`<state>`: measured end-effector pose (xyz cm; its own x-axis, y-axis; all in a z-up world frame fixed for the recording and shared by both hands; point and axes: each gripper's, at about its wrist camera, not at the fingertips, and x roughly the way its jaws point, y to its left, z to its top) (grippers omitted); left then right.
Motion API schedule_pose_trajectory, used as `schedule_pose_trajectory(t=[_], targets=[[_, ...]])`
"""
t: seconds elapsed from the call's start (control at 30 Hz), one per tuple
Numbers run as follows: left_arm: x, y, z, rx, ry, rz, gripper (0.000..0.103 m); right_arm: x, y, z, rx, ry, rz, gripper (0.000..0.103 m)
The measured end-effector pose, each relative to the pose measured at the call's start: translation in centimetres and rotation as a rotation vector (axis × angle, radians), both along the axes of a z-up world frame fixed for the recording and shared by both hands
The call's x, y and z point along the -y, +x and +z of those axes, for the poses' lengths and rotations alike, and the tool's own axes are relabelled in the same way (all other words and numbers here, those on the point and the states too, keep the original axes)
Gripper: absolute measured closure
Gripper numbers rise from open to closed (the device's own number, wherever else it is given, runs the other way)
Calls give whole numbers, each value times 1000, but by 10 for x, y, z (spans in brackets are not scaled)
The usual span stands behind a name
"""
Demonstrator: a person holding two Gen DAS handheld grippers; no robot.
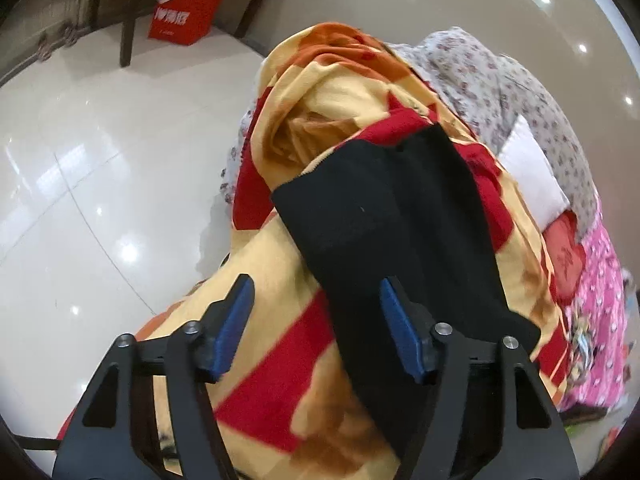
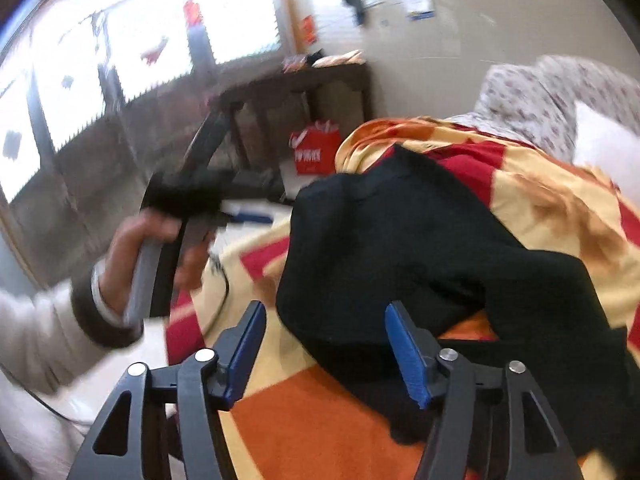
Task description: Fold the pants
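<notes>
Black pants [image 1: 400,216] lie in a long folded strip on a yellow, red and orange blanket [image 1: 280,360]. My left gripper [image 1: 316,288] is open and empty, above the blanket, its right pad over the pants' near edge. In the right wrist view the pants [image 2: 400,248] lie rumpled, with one part trailing to the lower right. My right gripper [image 2: 324,312] is open and empty just above their near edge. The left gripper [image 2: 200,184] shows blurred there, held in a hand at the left.
A floral cloth [image 1: 500,80] and a white pillow [image 1: 532,172] lie behind the blanket, pink fabric [image 1: 600,304] to the right. A red bag [image 1: 184,12] stands on the glossy tile floor [image 1: 80,200] by dark table legs [image 1: 128,28].
</notes>
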<state>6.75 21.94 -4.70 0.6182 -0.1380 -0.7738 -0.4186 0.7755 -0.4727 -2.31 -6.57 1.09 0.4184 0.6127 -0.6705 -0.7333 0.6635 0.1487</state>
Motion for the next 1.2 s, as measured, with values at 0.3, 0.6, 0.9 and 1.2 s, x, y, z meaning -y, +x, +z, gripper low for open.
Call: schedule_pose_trajectory(t=[0.3, 0.6, 0.9, 1.2], targets=[[12, 31, -3, 30, -28, -27, 71, -25, 9, -48, 33, -194, 109, 76], [24, -33, 25, 112, -53, -85, 95, 10, 3, -27, -62, -35, 103, 99], [9, -67, -13, 10, -17, -9, 96, 42, -8, -30, -84, -50, -33, 102], [18, -59, -8, 24, 40, -32, 95, 176, 68, -22, -161, 95, -669, 52]])
